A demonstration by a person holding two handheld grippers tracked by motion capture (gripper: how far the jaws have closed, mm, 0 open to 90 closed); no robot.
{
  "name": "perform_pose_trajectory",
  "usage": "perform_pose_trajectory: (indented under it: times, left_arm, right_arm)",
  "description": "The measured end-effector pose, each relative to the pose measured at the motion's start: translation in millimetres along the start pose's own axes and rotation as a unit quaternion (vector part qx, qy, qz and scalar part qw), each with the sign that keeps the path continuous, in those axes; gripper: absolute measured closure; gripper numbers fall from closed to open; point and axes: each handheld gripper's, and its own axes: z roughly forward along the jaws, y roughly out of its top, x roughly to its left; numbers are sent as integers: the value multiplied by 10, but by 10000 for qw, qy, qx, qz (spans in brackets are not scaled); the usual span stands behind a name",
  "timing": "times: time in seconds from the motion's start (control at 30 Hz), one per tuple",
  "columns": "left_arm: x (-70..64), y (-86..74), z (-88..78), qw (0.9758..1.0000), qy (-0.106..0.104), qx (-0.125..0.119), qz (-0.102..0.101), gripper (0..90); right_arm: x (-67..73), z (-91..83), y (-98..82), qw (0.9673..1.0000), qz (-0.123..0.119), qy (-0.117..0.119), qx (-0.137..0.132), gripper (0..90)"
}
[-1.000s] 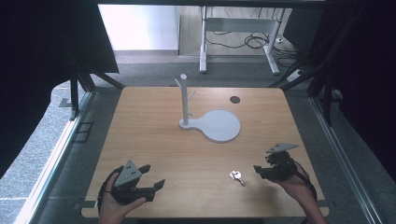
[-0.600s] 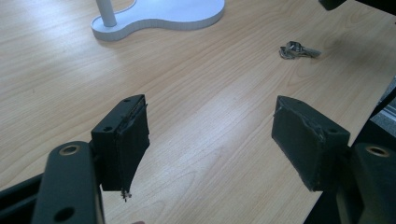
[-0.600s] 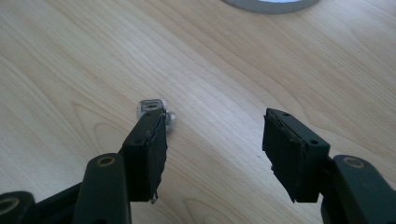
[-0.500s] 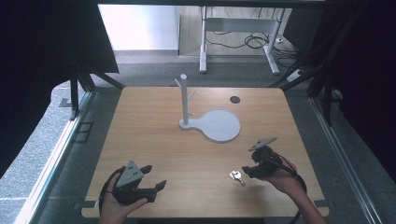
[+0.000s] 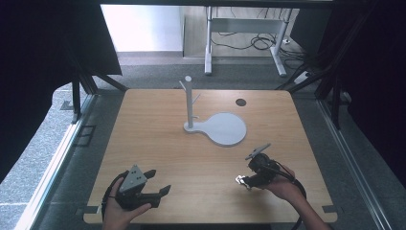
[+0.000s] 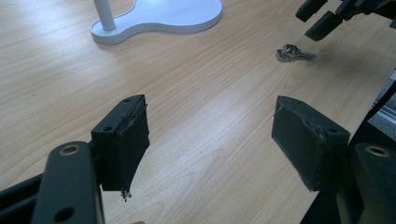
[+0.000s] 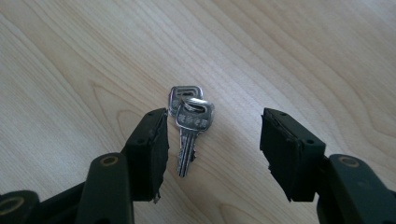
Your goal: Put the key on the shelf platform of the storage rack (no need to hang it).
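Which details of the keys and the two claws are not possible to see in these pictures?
- Keys: the second key lies under the top one in the right gripper view; how they are joined is unclear.
- Keys, high view: too small to count.
- Right claw: jaw gap hidden by its body, high view.
- Left claw: body cut off by the bottom edge.

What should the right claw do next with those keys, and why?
Probably lower a little and finish closing. The right claw has just been closing, yet its pads do not yet press the keys, which lie flat on the table between them, nearer the left pad.
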Motion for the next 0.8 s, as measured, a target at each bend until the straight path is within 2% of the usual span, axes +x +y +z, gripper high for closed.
perform_pose_trajectory:
  times: [0.6,0.67,0.8]
  left_arm:
    - [27,-1,-36,10000,53,-41,-36,276]
    - [19,5,-56,10000,59,-70,-26,276]
    - [18,9,-67,9999,55,-86,-19,276]
  right_arm:
    - [104,326,30,9989,-171,-90,433,423]
    - [111,364,41,9984,-220,-113,506,430]
    - [111,369,59,9985,-167,-97,517,478]
